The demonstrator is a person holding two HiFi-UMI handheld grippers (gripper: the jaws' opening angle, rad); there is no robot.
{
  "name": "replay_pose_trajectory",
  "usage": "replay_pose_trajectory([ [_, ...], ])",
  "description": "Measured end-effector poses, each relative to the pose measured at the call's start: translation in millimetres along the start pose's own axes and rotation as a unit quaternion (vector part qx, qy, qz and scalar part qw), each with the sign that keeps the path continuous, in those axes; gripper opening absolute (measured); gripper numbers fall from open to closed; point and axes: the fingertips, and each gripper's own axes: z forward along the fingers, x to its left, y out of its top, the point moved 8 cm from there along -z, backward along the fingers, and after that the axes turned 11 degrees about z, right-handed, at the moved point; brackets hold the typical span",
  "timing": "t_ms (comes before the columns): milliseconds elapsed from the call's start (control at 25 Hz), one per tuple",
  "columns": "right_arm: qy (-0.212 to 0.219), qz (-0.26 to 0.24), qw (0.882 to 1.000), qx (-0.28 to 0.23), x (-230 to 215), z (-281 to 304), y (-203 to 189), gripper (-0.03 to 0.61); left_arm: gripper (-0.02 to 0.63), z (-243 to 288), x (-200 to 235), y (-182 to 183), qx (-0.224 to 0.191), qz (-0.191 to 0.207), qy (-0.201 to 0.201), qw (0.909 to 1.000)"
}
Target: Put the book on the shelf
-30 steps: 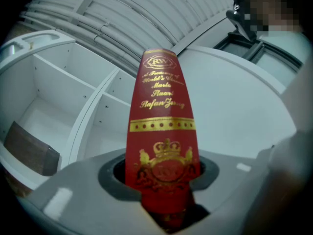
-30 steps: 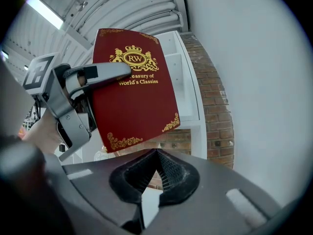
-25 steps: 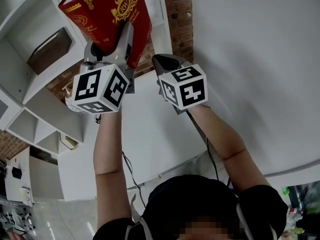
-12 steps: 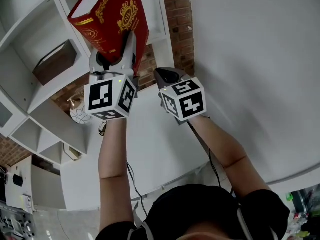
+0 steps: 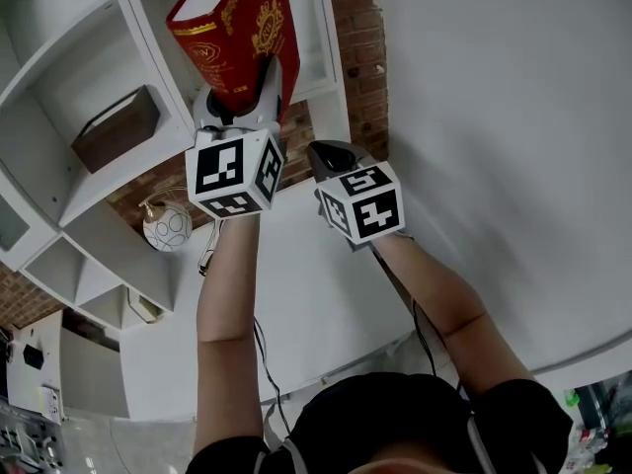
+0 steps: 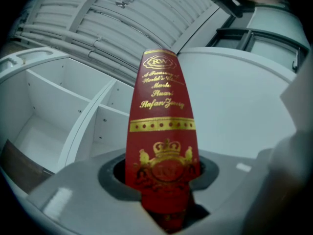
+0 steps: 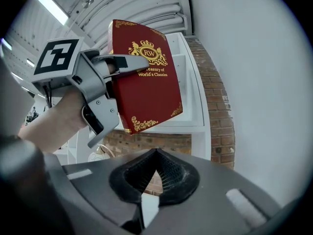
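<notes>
A red book [image 5: 232, 23] with gold ornaments is held up in front of the white shelf unit [image 5: 94, 62], spine toward me. My left gripper [image 5: 242, 95] is shut on its lower end. In the left gripper view the spine [image 6: 164, 131] stands upright between the jaws of the left gripper [image 6: 164, 197], with open shelf compartments behind it. My right gripper [image 5: 331, 153] hovers just right of the left one, apart from the book. In the right gripper view the right gripper [image 7: 155, 154] has its pads together on nothing, and the book's cover [image 7: 146, 80] shows above them.
A brown box [image 5: 117, 129] lies in a shelf compartment to the left. A round white ornament [image 5: 168, 227] sits lower on the shelf. A brick wall [image 5: 360, 52] shows behind the shelf, and a white table surface [image 5: 316, 275] lies under my arms.
My left gripper has carried the book up and to the right, nearer the shelf, and the book now stands more upright. The right gripper has stayed where it was.
</notes>
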Motion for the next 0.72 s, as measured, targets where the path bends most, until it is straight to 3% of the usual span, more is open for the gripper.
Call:
replay_pose_trajectory([
  [720, -0.023, -0.002, 1.000, -0.011, -6, 8, 0, -0.003, 0.210, 39, 5, -8, 0.048, -0.020, -0.009, 0.9986],
])
